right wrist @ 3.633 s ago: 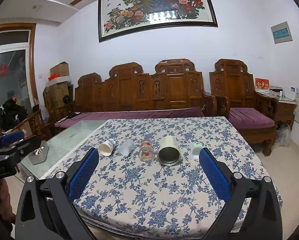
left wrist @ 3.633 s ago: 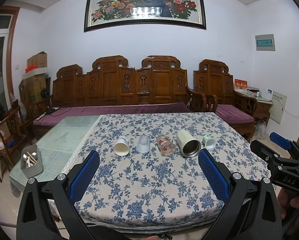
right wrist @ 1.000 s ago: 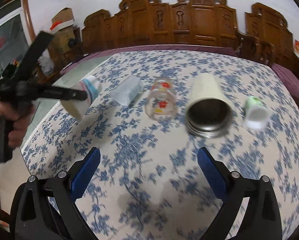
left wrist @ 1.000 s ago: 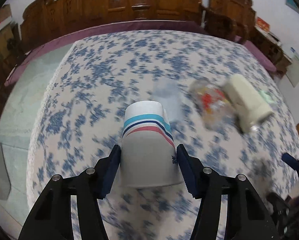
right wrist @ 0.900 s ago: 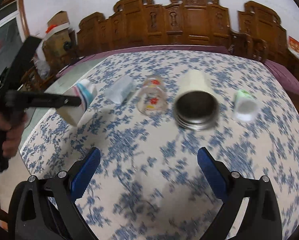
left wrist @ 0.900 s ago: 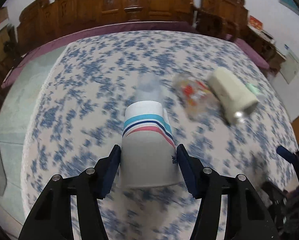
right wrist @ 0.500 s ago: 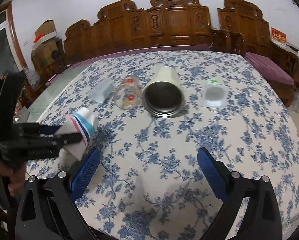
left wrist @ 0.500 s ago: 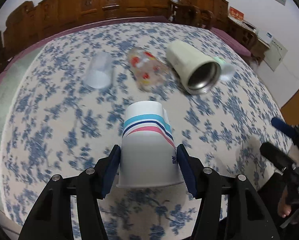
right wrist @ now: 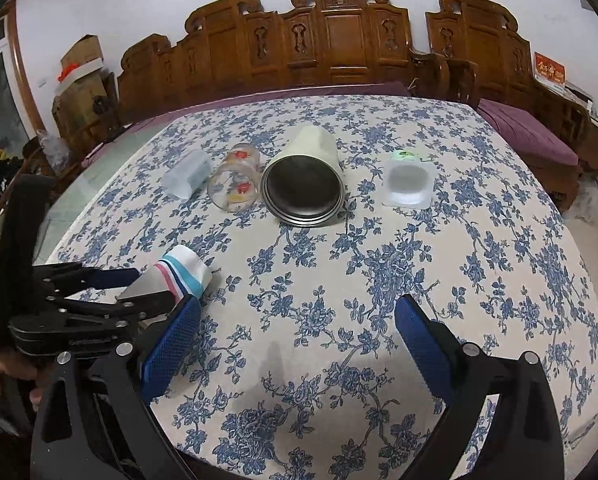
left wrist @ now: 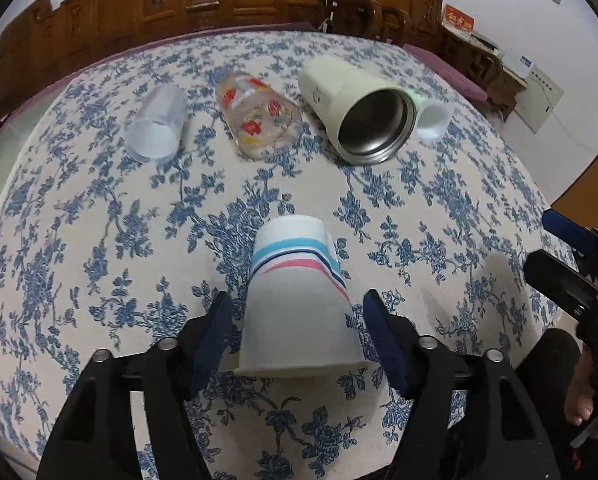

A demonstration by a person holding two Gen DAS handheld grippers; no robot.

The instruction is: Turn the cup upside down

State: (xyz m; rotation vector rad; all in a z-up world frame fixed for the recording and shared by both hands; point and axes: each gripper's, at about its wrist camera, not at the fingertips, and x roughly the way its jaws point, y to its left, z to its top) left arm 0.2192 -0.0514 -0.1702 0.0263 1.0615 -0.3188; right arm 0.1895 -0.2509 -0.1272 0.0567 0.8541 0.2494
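A white paper cup (left wrist: pixel 295 304) with blue and pink stripes sits between the fingers of my left gripper (left wrist: pixel 299 330), base pointing away, low over the tablecloth. The blue pads stand slightly off its sides, so the jaws look just open. The cup (right wrist: pixel 179 276) also shows at the left of the right wrist view, inside the left gripper (right wrist: pixel 131 286). My right gripper (right wrist: pixel 297 344) is open and empty above the near table.
On the floral tablecloth (left wrist: pixel 439 200) lie on their sides a clear plastic cup (left wrist: pixel 155 124), a flowered glass (left wrist: pixel 259 116), a cream steel tumbler (left wrist: pixel 359 108) and a small white cup (left wrist: pixel 431 116). A wooden sofa (right wrist: pixel 339 44) stands behind.
The left gripper carried the striped cup toward the near table edge and lowered it; its pads have loosened off the cup's sides. The right gripper stayed open, drifting slightly.
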